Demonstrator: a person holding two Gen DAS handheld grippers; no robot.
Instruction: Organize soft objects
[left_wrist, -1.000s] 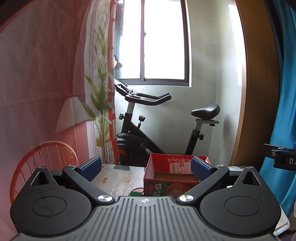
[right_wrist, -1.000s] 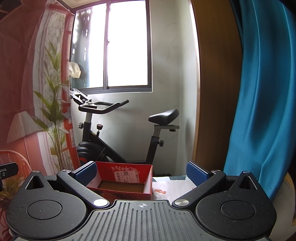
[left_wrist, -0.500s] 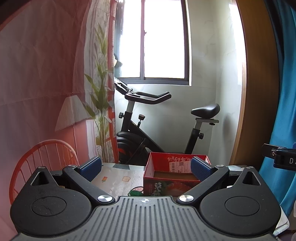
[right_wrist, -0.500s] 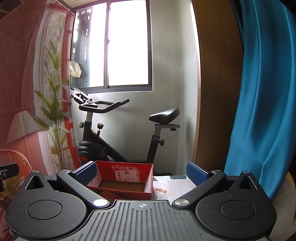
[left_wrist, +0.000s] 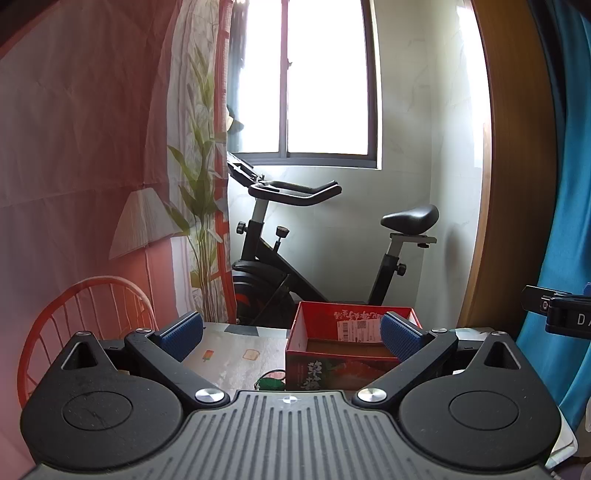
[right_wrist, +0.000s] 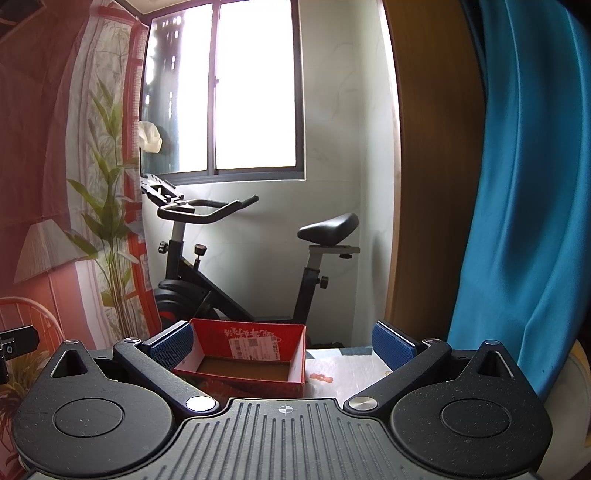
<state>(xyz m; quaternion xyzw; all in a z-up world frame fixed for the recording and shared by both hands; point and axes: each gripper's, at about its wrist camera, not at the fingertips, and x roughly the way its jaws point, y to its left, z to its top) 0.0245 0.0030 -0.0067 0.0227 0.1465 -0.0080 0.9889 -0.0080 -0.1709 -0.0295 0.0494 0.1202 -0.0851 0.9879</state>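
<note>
A red open cardboard box (left_wrist: 325, 354) stands on a light patterned table (left_wrist: 229, 358); its inside looks empty. It also shows in the right wrist view (right_wrist: 255, 369). My left gripper (left_wrist: 291, 332) is open and empty, held above the table just before the box. My right gripper (right_wrist: 282, 341) is open and empty, level with the box's near side. A small green object (left_wrist: 269, 382) lies on the table in front of the box, mostly hidden by the left gripper body. No other soft object is in view.
A black exercise bike (left_wrist: 295, 254) stands behind the table under a window. A red chair back (left_wrist: 85, 306) is at the left. A blue curtain (right_wrist: 517, 184) hangs at the right, beside a wooden panel (right_wrist: 432, 166). A small orange mark (right_wrist: 321, 377) lies right of the box.
Both grippers have stayed nearly still; the view has shifted only very slightly. Both remain open.
</note>
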